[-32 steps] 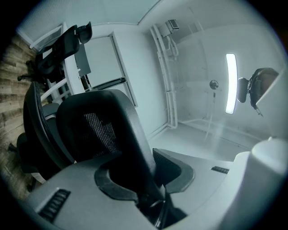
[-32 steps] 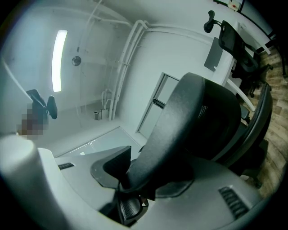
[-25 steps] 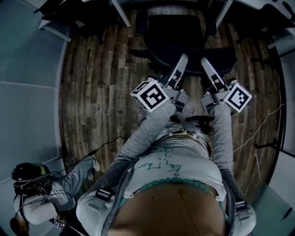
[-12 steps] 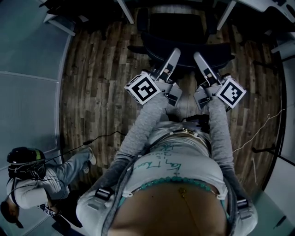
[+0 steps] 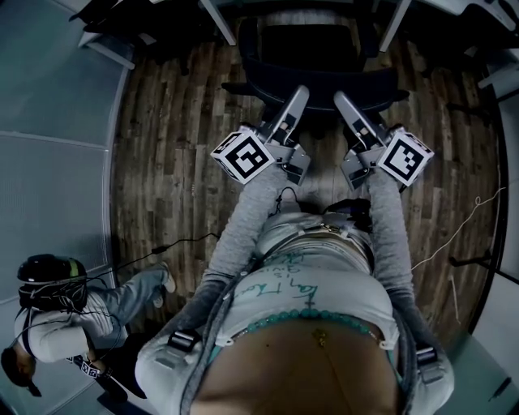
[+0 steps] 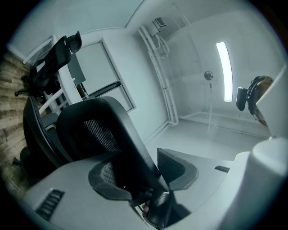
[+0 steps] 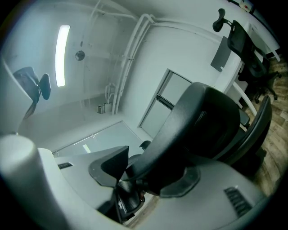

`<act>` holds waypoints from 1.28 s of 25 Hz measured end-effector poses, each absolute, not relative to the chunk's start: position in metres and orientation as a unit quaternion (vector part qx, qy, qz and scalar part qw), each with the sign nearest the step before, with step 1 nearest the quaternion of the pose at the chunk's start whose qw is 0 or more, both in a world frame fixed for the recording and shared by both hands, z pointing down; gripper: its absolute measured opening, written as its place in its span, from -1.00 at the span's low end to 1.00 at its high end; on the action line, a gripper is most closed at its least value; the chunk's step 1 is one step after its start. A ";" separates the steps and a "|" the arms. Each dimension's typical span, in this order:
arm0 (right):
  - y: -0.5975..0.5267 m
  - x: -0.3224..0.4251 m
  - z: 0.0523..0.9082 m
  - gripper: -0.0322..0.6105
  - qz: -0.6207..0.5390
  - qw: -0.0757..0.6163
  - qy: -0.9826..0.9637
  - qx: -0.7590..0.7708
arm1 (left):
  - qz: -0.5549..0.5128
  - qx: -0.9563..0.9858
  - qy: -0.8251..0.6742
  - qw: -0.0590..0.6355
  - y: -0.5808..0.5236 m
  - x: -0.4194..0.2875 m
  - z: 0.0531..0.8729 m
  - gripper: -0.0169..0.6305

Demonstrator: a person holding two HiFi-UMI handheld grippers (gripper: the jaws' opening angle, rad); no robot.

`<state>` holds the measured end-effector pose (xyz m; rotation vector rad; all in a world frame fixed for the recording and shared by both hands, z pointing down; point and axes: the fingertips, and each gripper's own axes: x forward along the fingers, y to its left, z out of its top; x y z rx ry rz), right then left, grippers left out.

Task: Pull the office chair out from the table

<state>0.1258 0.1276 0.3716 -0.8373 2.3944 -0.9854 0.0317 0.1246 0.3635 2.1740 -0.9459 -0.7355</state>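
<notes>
Chair [image 5: 312, 57] sits at the far side, right by the bench [image 5: 219, 24] legs. Left gripper [image 5: 294, 100] and right gripper [image 5: 344, 105] have just been opening their fingers. Both pairs stand wide and loose around the backrest edge, not squeezing it.

Grey sleeves [image 5: 247, 215], white top [image 5: 312, 296] with teal lettering; left tongs [image 5: 298, 91] and right tongs [image 5: 341, 98] carry black-and-white marker cubes [image 5: 243, 156].

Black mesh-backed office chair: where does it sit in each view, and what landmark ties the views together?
Head view: the black mesh-backed office chair is at top centre.
Left gripper view: its backrest fills centre-left and runs down to bottom centre.
Right gripper view: the backrest fills centre-right.
Shared landmark: the wood plank floor, seen around the chair in the head view, at the left edge of the left gripper view and at the right edge of the right gripper view.
</notes>
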 end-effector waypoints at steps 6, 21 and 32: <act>0.129 0.130 0.373 -0.25 -0.359 0.210 0.858 -0.301 | -0.258 0.834 -0.364 0.325 0.125 0.030 0.365 -0.33; 0.150 0.143 0.387 -0.26 -0.357 0.181 0.864 -0.305 | -0.237 0.836 -0.395 0.297 0.149 0.021 0.374 -0.31; 0.166 0.147 0.399 -0.40 -0.311 0.123 0.880 -0.338 | -0.175 0.855 -0.424 0.243 0.169 0.024 0.381 -0.47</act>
